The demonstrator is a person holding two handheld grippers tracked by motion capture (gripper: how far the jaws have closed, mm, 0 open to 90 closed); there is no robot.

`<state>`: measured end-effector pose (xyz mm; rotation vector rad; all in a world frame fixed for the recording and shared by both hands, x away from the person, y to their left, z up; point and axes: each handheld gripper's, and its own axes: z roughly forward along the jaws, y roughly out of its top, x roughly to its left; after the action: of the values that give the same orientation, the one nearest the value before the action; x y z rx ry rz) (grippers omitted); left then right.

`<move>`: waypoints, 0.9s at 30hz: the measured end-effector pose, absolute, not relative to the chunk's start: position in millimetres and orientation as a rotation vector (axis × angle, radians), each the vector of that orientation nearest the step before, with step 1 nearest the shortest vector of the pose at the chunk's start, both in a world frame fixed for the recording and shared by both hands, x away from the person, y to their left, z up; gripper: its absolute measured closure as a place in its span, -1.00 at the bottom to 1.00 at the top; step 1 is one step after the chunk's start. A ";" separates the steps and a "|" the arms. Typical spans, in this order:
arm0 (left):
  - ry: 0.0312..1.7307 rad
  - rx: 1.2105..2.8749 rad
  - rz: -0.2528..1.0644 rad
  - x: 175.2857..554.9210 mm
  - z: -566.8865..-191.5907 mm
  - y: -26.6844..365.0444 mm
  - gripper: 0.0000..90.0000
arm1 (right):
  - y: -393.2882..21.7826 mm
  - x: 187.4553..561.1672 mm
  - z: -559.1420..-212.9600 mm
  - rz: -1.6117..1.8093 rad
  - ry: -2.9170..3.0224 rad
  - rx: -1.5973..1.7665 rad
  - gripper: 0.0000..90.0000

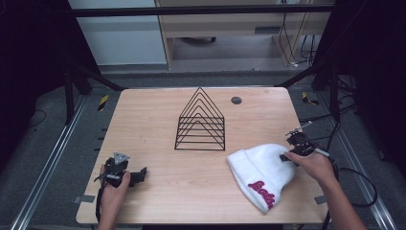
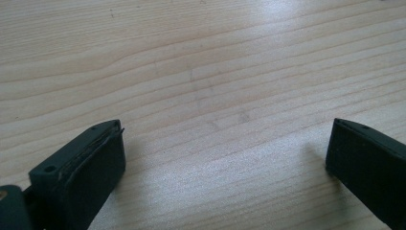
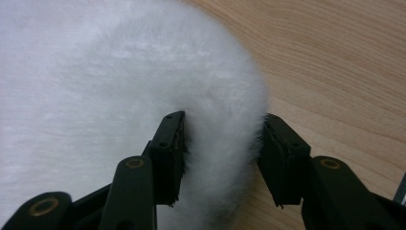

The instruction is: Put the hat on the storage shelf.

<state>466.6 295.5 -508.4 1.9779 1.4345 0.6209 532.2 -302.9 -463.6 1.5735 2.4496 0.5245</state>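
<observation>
Wooden counter (image 1: 158,124) fills the high view, with grey floor and dark framing around it. We note a black wire rack (image 1: 200,122) standing near the centre, toward 12 o'clock, and a small dark disc (image 1: 236,100) at 1 o'clock. A white hat (image 1: 261,175) with red lettering lies flat at 4 o'clock. We record the right gripper (image 3: 222,139) at the hat's rounded edge, its jaws set either side of a fold of the fluffy fabric and touching it. We find the left gripper (image 2: 225,143) at 8 o'clock, low over bare wood, jaws wide apart and holding nothing.
</observation>
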 end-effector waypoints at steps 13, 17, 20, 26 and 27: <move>1.434 1.979 0.621 466.7 -508.4 295.5 -1.00 | -299.5 534.5 -467.4 0.479 2.462 1.576 0.34; 1.434 1.978 0.621 466.7 -508.5 295.5 -1.00 | -297.9 534.6 -468.2 0.468 2.472 1.584 0.50; 1.434 1.979 0.621 466.7 -508.4 295.5 -1.00 | -296.6 534.8 -468.4 0.464 2.483 1.582 0.60; 1.434 1.978 0.621 466.6 -508.4 295.5 -1.00 | -295.8 535.2 -468.2 0.464 2.491 1.583 0.72; 1.434 1.978 0.621 466.7 -508.4 295.5 -1.00 | -295.3 535.1 -467.9 0.460 2.494 1.579 0.73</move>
<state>466.7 295.5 -508.4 1.9782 1.4341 0.6212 535.1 -295.3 -467.9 1.5792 2.4941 0.4601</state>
